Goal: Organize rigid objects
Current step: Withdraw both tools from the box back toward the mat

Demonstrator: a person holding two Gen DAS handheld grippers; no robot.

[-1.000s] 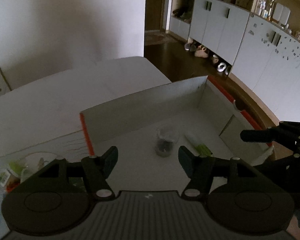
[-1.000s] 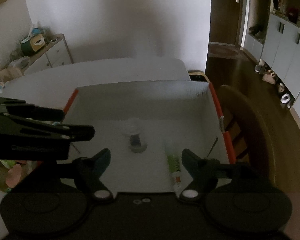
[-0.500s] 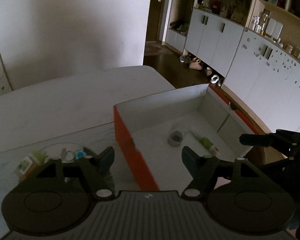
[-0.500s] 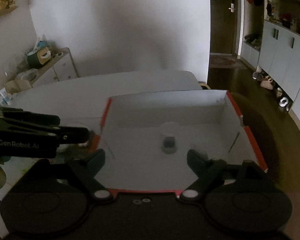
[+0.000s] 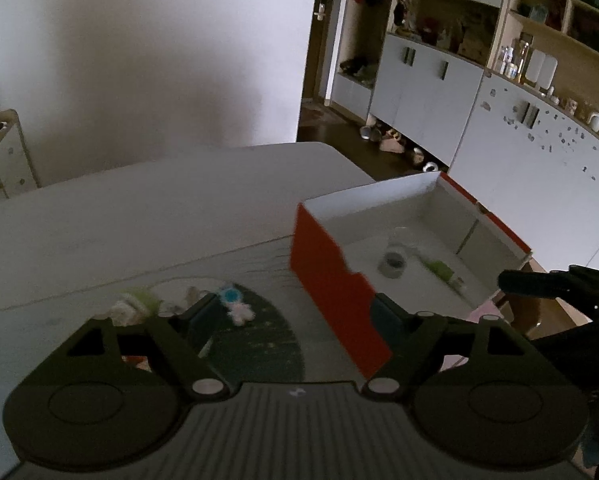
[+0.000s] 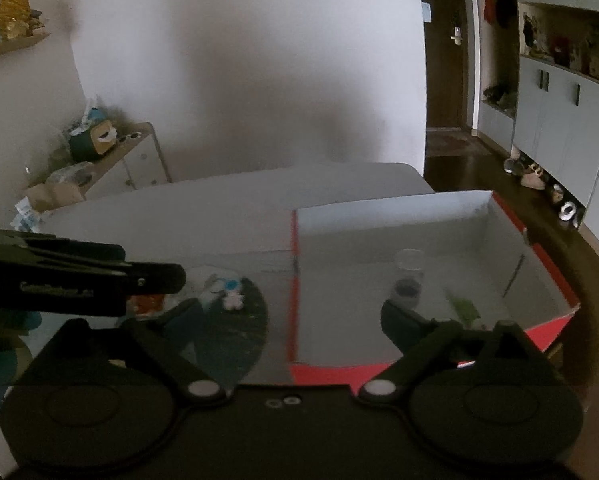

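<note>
White wall (image 6: 239,80) behind the white table (image 5: 139,208). Dark wooden door (image 6: 447,60) with a metal handle at the end of a hallway, dark wood floor (image 5: 339,132). Pale blue cabinets (image 5: 427,84) with dark handles along the right, open shelves (image 5: 539,40) above holding bottles and small jars. Several shoes (image 5: 391,144) on the floor under the cabinets. Low white drawer unit (image 6: 139,164) left of the table, cluttered top with a teal tissue box (image 6: 95,140). Wall shelf (image 6: 11,36) top left, contents blurred.
</note>
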